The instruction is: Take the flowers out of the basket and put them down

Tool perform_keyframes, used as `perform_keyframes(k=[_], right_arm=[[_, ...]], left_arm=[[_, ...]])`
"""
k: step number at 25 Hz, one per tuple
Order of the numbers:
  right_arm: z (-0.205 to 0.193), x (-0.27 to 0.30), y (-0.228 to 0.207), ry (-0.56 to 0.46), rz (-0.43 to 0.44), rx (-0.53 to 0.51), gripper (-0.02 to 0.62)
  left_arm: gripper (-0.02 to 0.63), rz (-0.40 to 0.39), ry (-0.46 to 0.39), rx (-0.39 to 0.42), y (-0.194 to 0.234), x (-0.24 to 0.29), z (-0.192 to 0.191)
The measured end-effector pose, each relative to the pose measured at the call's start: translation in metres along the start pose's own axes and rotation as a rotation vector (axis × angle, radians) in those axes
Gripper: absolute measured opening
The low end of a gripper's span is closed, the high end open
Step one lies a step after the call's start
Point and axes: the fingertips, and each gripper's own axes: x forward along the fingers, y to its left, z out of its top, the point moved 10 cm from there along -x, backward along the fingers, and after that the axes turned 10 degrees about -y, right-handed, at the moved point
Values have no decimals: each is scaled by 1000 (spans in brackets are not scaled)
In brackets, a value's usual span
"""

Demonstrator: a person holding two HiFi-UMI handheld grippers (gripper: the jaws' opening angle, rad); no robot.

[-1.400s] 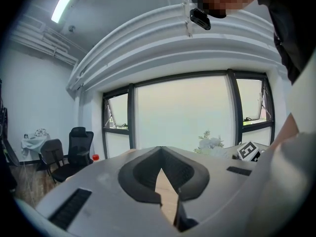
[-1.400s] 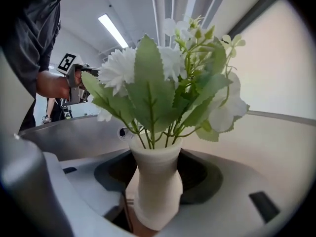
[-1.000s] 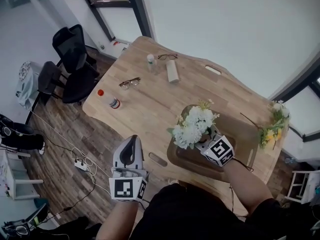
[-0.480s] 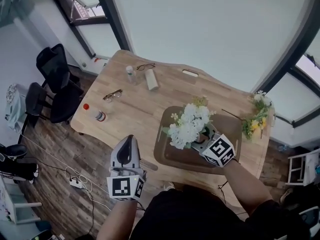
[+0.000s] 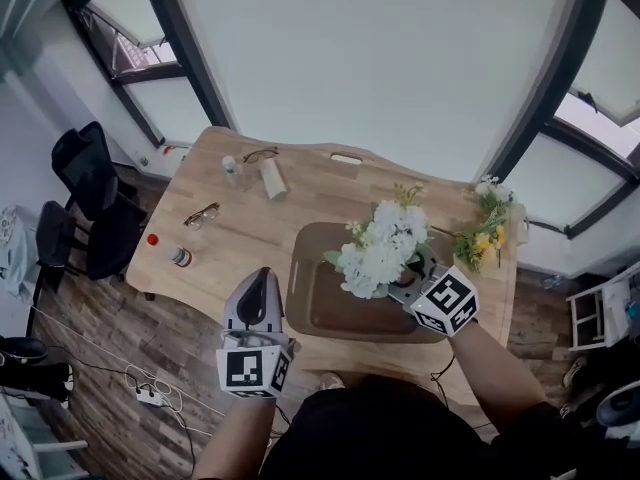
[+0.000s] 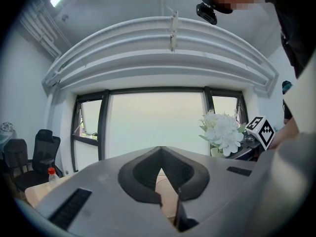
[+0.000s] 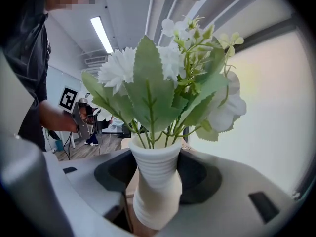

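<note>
One flower vase clamped in right gripper jaws; left gripper jaws together

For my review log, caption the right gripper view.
Right tongs grip a white ribbed vase holding white flowers.

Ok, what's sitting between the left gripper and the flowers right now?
In the head view, only a strip of bare table and the basket's left rim lie between the left gripper and the flowers.
</note>
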Motion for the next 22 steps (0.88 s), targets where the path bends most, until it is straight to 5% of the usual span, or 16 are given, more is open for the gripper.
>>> perform_keyframes(k=[22], right_arm=[[40, -105, -22, -73, -279, -23, 270]], left_arm=[[0, -282, -49, -18, -68, 67, 7]])
